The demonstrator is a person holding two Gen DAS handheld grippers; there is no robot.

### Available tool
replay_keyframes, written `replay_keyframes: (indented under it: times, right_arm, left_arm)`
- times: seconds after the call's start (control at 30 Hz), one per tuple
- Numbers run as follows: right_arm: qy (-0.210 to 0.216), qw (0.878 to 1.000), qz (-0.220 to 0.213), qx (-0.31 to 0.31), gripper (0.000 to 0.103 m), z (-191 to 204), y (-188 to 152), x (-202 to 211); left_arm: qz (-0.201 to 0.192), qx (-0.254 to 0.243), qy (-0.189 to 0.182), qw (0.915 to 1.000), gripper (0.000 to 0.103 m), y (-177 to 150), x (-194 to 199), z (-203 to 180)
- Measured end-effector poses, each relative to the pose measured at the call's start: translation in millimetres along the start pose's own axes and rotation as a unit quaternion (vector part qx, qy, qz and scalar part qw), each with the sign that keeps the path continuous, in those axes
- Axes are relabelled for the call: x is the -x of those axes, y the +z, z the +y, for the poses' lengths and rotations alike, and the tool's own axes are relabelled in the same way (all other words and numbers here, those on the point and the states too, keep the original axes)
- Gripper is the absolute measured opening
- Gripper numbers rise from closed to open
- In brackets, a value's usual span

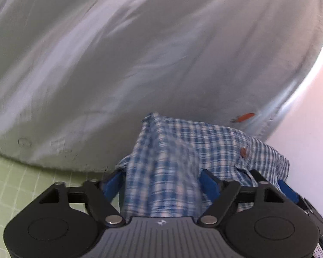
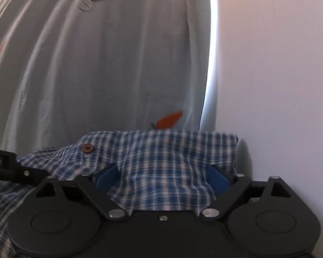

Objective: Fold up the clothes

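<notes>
A blue and white checked shirt point(image 1: 172, 161) with a brown button point(image 1: 243, 152) is bunched between the blue fingers of my left gripper point(image 1: 161, 176), which is shut on it. The same checked shirt point(image 2: 161, 167) drapes over and between the fingers of my right gripper point(image 2: 163, 178), which is shut on it; its brown button point(image 2: 87, 148) shows at the left. The fingertips of both grippers are hidden by cloth. The two grippers are close together: part of the left gripper point(image 2: 8, 167) shows at the left edge of the right wrist view.
A large pale grey cloth point(image 1: 140, 53) with an orange mark point(image 1: 245, 117) fills the background; it also shows in the right wrist view point(image 2: 107, 64). A green grid mat point(image 1: 21, 185) lies at lower left. A white wall point(image 2: 280, 86) stands to the right.
</notes>
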State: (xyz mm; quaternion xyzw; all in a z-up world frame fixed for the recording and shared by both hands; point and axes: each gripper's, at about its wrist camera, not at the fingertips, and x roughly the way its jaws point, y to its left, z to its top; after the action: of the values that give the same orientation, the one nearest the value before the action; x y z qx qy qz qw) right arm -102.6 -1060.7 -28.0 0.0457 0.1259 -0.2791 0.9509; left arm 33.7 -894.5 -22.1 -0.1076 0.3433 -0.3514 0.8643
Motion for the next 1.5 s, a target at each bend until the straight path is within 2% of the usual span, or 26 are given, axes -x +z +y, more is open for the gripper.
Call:
replay_keyframes:
  times: [0.17,0.3,0.4,0.47,0.5,0.63,0.77,0.83,0.9,1.0,1.07,1.2,1.3,1.37,1.4,1.5]
  right_arm:
    - [0.005,1.0,0.006,0.009,0.095,-4,-15,-20]
    - [0.013,1.0,0.002,-0.001,0.095,-14,-26,-27]
    - [0.008,1.0,0.002,0.004,0.095,-18,-31,-24]
    - [0.001,1.0,0.006,0.01,0.096,-15,-24,-20]
    - [-0.002,1.0,0.009,0.013,0.098,-14,-21,-19]
    - [-0.019,0.999,-0.023,0.013,0.101,-4,2,40]
    - [-0.036,0.998,-0.056,0.011,0.103,7,25,100]
    - [-0.045,0.996,-0.072,0.011,0.103,12,36,131]
    - [-0.065,0.995,-0.077,0.006,0.103,18,43,160]
    - [-0.143,0.989,-0.049,-0.008,0.103,31,39,195]
    - [-0.182,0.982,-0.039,-0.022,0.103,39,28,223]
    - [-0.162,0.985,0.003,-0.051,0.103,47,0,271]
    - [-0.142,0.987,0.04,-0.063,0.102,57,-21,302]
    - [-0.077,0.991,0.088,-0.059,0.102,65,-38,318]
    - [-0.058,0.991,0.106,-0.058,0.101,69,-45,325]
    - [-0.047,0.985,0.147,-0.073,0.097,83,-67,342]
  left_arm:
    - [-0.004,0.007,0.002,1.0,0.089,-14,-17,10]
    - [-0.005,0.012,-0.005,0.9999,0.096,-23,-26,18]
    - [0.0,0.018,-0.012,0.9998,0.098,-20,-28,23]
    - [-0.001,-0.001,-0.004,1.0,0.097,-13,-17,18]
    - [-0.004,-0.014,0.0,0.9999,0.097,-9,-10,14]
    - [-0.055,-0.101,0.014,0.9933,0.099,0,45,-7]
    - [-0.131,-0.124,0.019,0.9835,0.103,-8,119,-16]
    - [-0.149,-0.124,0.005,0.981,0.103,-17,155,-15]
    - [-0.14,-0.112,-0.014,0.9837,0.103,-27,183,-11]
    - [-0.123,-0.094,-0.024,0.9877,0.103,-50,224,-7]
    - [-0.096,-0.105,-0.033,0.9892,0.103,-67,241,-4]
    - [-0.046,-0.123,-0.042,0.9905,0.103,-98,267,4]
    - [-0.007,-0.143,-0.058,0.988,0.103,-121,282,11]
    - [0.009,-0.162,-0.049,0.9855,0.103,-137,292,15]
    - [0.018,-0.173,-0.045,0.9837,0.103,-144,296,16]
    - [0.041,-0.19,-0.035,0.9804,0.103,-158,303,23]
